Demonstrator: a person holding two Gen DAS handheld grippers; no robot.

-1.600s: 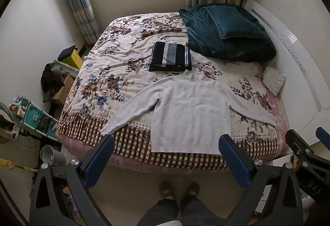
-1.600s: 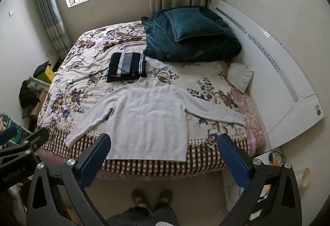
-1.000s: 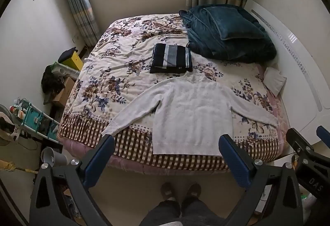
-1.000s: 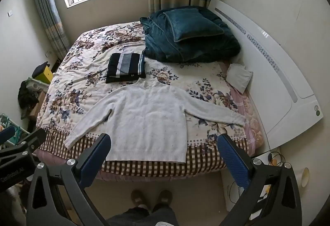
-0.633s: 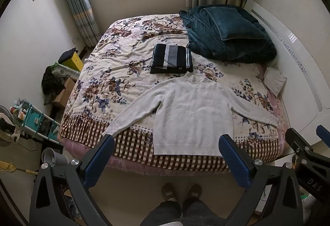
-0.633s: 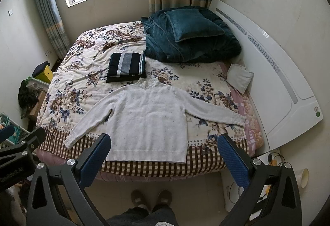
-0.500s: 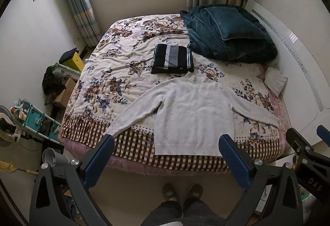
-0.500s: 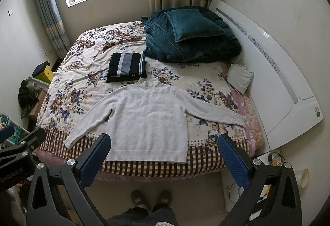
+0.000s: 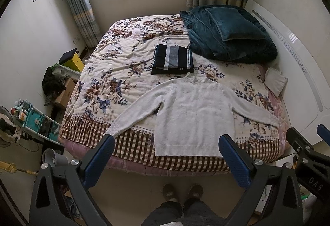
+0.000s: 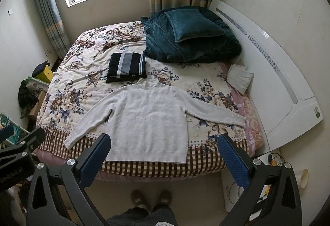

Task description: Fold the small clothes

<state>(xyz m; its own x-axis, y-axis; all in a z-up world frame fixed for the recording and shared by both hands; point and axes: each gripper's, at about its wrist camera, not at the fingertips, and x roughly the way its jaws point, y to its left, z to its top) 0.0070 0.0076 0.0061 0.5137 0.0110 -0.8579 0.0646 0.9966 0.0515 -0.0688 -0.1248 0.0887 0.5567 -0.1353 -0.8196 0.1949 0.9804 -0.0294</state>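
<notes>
The white sweater (image 9: 193,114) lies face-up and flat on the bed (image 9: 115,73), near its foot edge, both sleeves spread outward and the hem toward the person standing at the bedside. A folded striped garment (image 9: 172,58) sits just beyond the collar; a teal blanket (image 9: 226,34) is piled by the headboard.

Both tongs are held above the floor, well short of the bed. The left tongs (image 9: 167,162) are spread wide and grip nothing. The right tongs (image 10: 165,161) are likewise wide and empty.

Handling assessment: the knit appears soft, light and limp, with no stiffness to carry a fold. It will likely stretch and drag on the quilt. Recommended hold points are the sleeve cuffs first, then the hem corners, pinching both layers of fabric together.
</notes>
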